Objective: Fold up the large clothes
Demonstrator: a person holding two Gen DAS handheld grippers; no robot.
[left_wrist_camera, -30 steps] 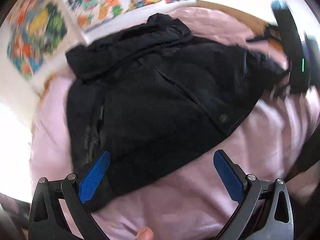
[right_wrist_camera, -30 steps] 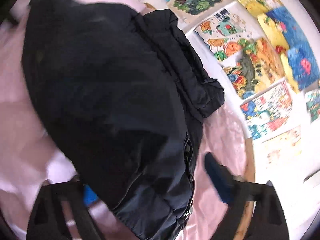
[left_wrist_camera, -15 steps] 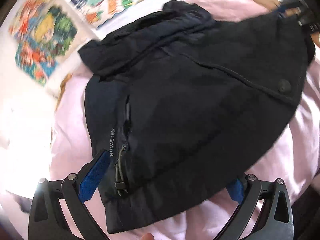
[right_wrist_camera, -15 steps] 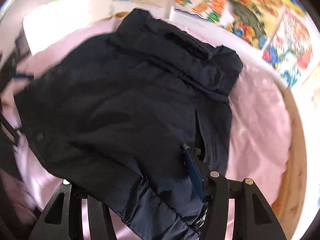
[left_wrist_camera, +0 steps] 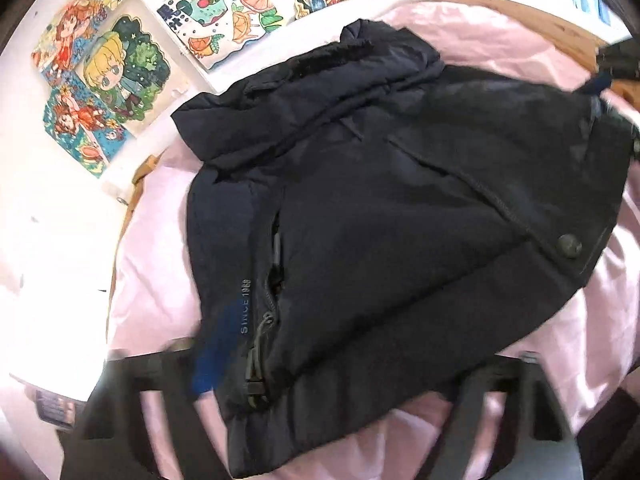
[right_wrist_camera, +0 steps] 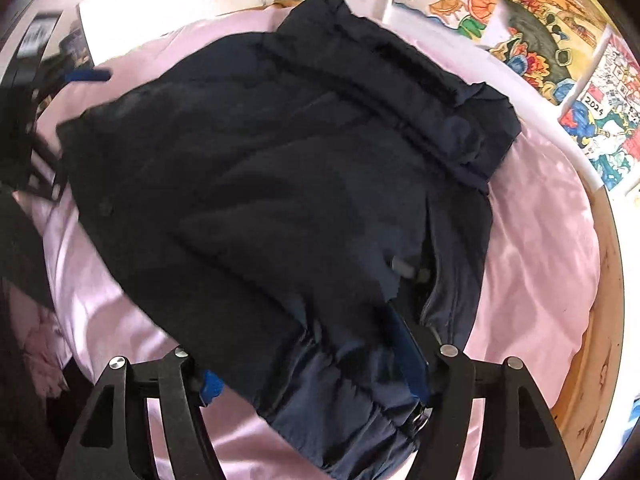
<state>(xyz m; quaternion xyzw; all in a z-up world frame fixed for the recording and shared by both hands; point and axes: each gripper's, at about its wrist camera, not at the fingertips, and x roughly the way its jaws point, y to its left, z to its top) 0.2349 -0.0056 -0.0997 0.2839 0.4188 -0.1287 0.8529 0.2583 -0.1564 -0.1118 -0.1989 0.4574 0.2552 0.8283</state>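
The big dark navy puffy jacket (left_wrist_camera: 380, 220) lies half folded on the pink bed sheet (left_wrist_camera: 152, 264). The left gripper (left_wrist_camera: 328, 376) is closing around its near hem. The right gripper (right_wrist_camera: 316, 376) is opening, with the hem between its jaws. Next, both should lift the hem and fold it over. White letters read "SINCE" (left_wrist_camera: 245, 312); a far picture says "2024" (right_wrist_camera: 593, 106).

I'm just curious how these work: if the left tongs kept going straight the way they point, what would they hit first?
Most likely the dark navy padded jacket; its hem already lies between the closing left tongs.
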